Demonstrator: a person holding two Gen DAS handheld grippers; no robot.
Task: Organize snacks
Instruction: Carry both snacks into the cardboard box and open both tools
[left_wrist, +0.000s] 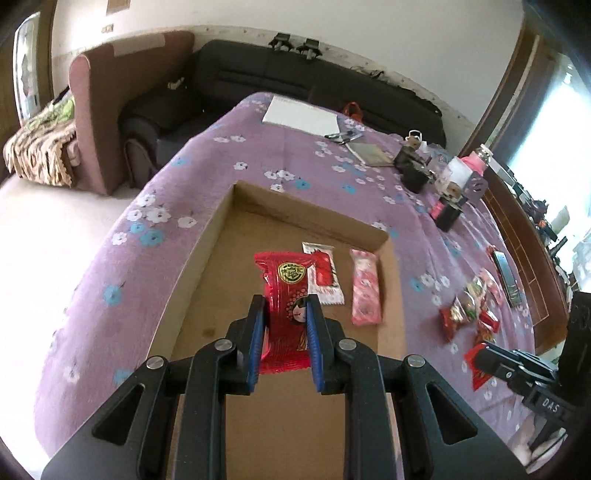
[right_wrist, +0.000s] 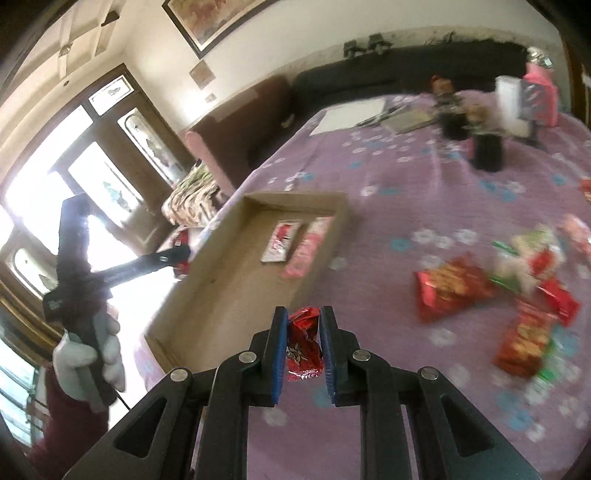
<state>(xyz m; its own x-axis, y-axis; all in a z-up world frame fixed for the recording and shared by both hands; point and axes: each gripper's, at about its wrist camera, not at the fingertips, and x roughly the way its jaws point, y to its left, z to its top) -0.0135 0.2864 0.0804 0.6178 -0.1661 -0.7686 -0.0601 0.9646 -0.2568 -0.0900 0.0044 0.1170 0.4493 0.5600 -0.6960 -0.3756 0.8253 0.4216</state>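
A shallow cardboard tray (left_wrist: 218, 221) lies on the purple flowered cloth. In it lie a white-and-red packet (left_wrist: 325, 275) and a pink packet (left_wrist: 365, 286). My left gripper (left_wrist: 286, 308) is shut on a long red snack packet (left_wrist: 286, 284) and holds it over the tray. My right gripper (right_wrist: 303, 317) is shut on a small crumpled red packet (right_wrist: 303, 343) above the cloth, near the tray's (right_wrist: 207, 236) front right corner. The tray's two packets also show there, the white-and-red packet (right_wrist: 279, 242) and the pink packet (right_wrist: 308, 251). The left gripper (right_wrist: 177, 254) shows at the tray's left side.
A heap of loose snack packets (right_wrist: 517, 288) lies on the cloth right of the tray, and shows in the left wrist view (left_wrist: 472, 306). At the far end stand dark jars (left_wrist: 413, 166), a white sheet (left_wrist: 301, 114), a notebook (left_wrist: 371, 153) and a phone (left_wrist: 506, 275). Sofas stand beyond.
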